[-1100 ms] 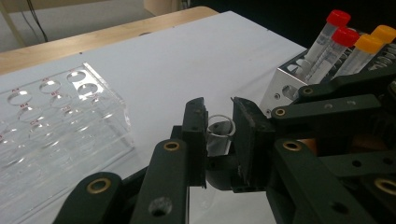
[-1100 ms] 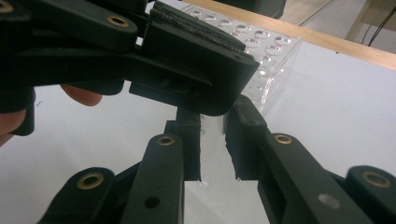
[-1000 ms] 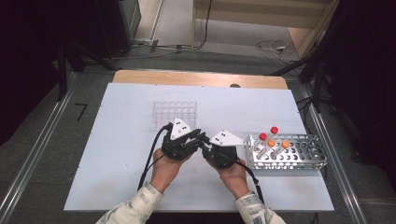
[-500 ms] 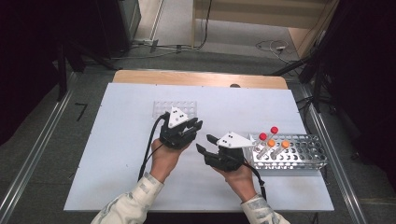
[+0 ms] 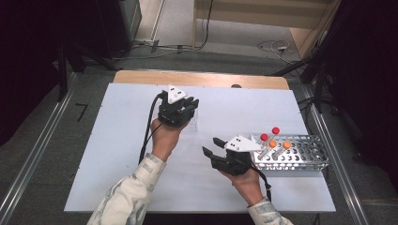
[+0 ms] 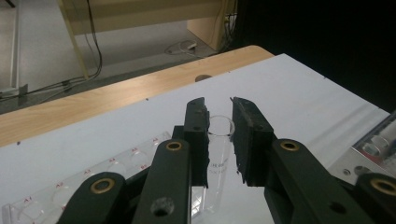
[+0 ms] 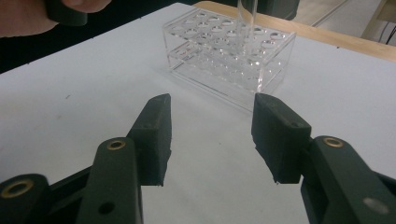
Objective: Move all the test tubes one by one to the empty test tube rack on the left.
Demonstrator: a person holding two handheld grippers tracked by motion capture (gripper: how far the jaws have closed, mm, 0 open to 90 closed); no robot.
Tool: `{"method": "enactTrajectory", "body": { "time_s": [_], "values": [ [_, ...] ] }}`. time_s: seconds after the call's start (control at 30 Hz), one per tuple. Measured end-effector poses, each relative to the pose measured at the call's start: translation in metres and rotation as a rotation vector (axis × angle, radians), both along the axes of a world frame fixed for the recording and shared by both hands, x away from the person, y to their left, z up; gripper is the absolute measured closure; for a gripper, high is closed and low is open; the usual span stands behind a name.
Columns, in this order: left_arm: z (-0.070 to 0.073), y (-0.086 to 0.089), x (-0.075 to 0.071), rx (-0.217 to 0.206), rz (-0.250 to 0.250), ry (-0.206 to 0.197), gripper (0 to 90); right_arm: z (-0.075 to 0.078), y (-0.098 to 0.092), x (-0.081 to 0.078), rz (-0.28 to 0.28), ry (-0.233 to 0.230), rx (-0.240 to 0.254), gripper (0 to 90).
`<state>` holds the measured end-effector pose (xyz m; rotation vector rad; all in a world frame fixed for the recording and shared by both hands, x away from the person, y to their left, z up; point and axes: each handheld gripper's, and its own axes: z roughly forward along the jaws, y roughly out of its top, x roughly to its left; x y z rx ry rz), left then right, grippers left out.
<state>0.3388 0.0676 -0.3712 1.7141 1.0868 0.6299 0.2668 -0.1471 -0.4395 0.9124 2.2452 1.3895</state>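
My left gripper (image 5: 190, 105) (image 6: 218, 105) is shut on a clear, uncapped test tube (image 6: 218, 140), held upright above the clear acrylic rack (image 6: 70, 196) (image 7: 224, 56) at the table's middle back. In the right gripper view the tube (image 7: 246, 18) hangs over the rack's far rows. My right gripper (image 5: 210, 145) (image 7: 212, 112) stands nearer the front, beside a metal rack (image 5: 305, 154), its jaws just opened. Nothing lies between them, only white tabletop.
The metal rack holds two red-capped tubes (image 5: 264, 137) and two orange-capped tubes (image 5: 272, 144) at its left end; its other holes look vacant. A wooden strip (image 5: 202, 78) edges the white table (image 5: 117, 178) at the back. Cables trail from both grippers.
The two grippers were close together at the table's middle. The left one has moved away toward the back with the tube, and the right one's jaws have opened.
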Motion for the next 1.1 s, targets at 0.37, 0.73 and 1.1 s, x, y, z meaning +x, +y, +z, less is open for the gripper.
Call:
{"method": "enactTrajectory", "body": {
  "time_s": [0.37,0.73,1.1],
  "values": [
    [-0.004,-0.003,0.015,0.013,0.041,-0.003,76.6,0.002,-0.006,-0.001,-0.011,0.002,0.014,45.8],
    [-0.014,-0.009,0.026,0.031,0.07,0.004,76.6,0.002,-0.008,0.001,-0.017,0.002,0.019,41.5],
    [-0.036,-0.012,0.031,0.051,0.086,0.031,76.5,0.002,-0.01,0.002,-0.035,0.017,0.021,32.9]
  ]
}}
